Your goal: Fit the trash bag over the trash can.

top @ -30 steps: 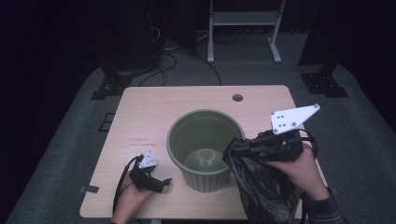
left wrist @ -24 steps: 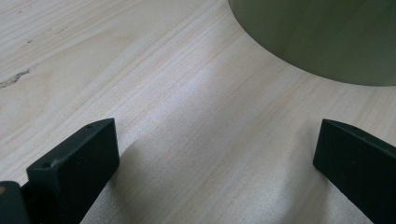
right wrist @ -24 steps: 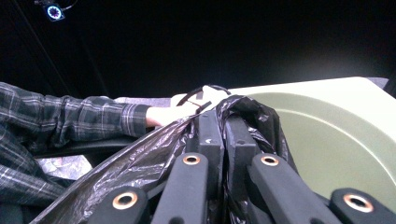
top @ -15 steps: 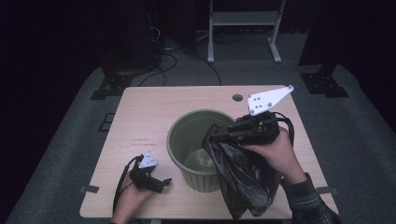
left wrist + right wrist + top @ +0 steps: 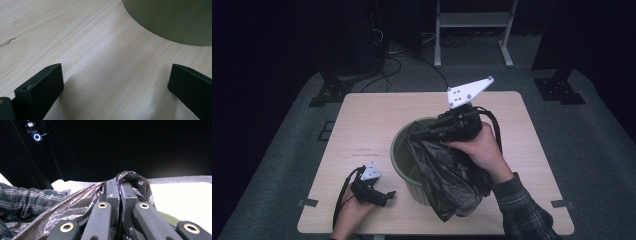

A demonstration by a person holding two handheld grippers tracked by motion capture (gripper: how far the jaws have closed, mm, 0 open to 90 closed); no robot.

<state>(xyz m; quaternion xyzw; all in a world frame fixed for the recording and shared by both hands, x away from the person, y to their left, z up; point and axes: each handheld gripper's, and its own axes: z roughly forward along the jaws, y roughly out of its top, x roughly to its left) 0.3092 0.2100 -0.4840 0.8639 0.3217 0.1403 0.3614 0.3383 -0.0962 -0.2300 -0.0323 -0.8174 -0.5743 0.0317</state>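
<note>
1. The bag, black and crinkled, hangs at lower centre of the high view, draped over the near right rim of the bin and trailing down its outer wall to the table. Its top edge is bunched up, probably so that the mouth can be spread over the bin's opening.
2. The right gripper sits above the bin at frame centre, its jaws pinched tight on a fold of the bag. In the right gripper view the film is squeezed between the two pads and spills to both sides, so the hold looks secure enough to drag the edge across the rim.
3. The bin stands upright in the middle of the table, green and seemingly empty, ready to be lined.
4. The left gripper rests at lower left, low on the table just beside the bin. Its jaws stand wide with nothing between them, apparently waiting to catch the bag's other side.
</note>
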